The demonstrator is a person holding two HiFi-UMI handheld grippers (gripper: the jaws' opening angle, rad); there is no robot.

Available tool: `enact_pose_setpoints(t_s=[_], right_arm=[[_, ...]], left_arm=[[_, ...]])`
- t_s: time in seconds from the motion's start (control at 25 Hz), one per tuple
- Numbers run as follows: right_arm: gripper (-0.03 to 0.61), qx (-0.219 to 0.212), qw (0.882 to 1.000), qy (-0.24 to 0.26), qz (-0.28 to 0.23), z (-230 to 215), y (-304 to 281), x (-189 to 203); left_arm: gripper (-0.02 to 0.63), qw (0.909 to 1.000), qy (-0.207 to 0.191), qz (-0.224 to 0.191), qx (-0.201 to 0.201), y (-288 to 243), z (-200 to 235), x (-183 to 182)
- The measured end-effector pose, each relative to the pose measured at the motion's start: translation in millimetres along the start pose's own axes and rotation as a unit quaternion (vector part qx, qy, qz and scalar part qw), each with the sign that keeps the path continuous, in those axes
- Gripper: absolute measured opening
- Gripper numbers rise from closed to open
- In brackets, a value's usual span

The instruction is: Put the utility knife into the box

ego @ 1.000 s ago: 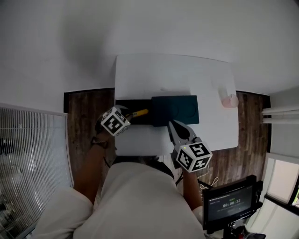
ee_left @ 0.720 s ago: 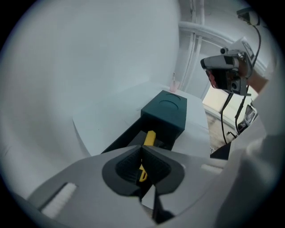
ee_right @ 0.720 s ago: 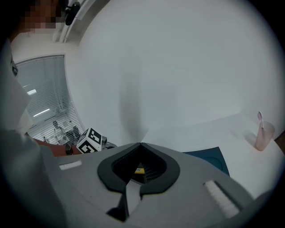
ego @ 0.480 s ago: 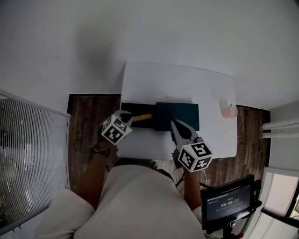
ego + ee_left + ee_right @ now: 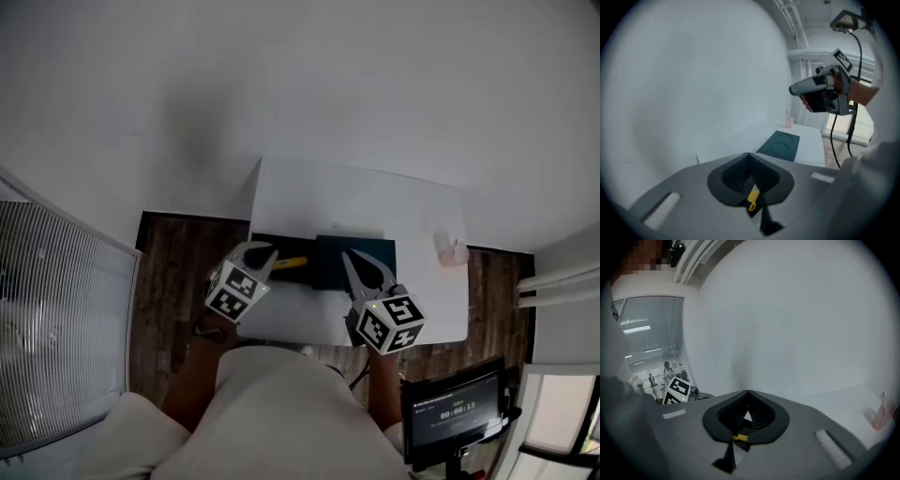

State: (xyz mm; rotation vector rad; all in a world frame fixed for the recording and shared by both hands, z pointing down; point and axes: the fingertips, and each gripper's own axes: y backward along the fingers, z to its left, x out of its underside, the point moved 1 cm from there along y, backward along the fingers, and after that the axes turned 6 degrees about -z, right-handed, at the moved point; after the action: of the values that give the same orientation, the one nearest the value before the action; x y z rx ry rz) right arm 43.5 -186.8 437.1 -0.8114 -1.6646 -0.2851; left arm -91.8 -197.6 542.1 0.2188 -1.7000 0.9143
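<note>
The left gripper (image 5: 265, 251), jaws together and empty, hangs over the box (image 5: 281, 244), where the utility knife (image 5: 289, 263) lies. The right gripper (image 5: 349, 256), likewise closed on nothing, points forward beside it.

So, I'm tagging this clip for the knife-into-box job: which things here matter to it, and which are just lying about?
Job: yellow utility knife, black box under it, left gripper.
Lying about: teal panel, pink cup, timer screen.
</note>
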Motion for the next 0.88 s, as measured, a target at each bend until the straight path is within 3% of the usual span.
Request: enact_pose_setpoints(t_s=[0.48, 0.88], right_arm=[[0.002, -0.035, 0.997, 0.026, -0.056, 27, -9, -61], [0.002, -0.056, 0.989, 0.068, -0.118, 54, 2, -121]], left_arm=[[0.000, 0.9942, -0.022, -0.103, -0.023, 29, 11, -89], [0.000, 0.9815, -0.048, -0.172, -0.069, 77, 29, -159]])
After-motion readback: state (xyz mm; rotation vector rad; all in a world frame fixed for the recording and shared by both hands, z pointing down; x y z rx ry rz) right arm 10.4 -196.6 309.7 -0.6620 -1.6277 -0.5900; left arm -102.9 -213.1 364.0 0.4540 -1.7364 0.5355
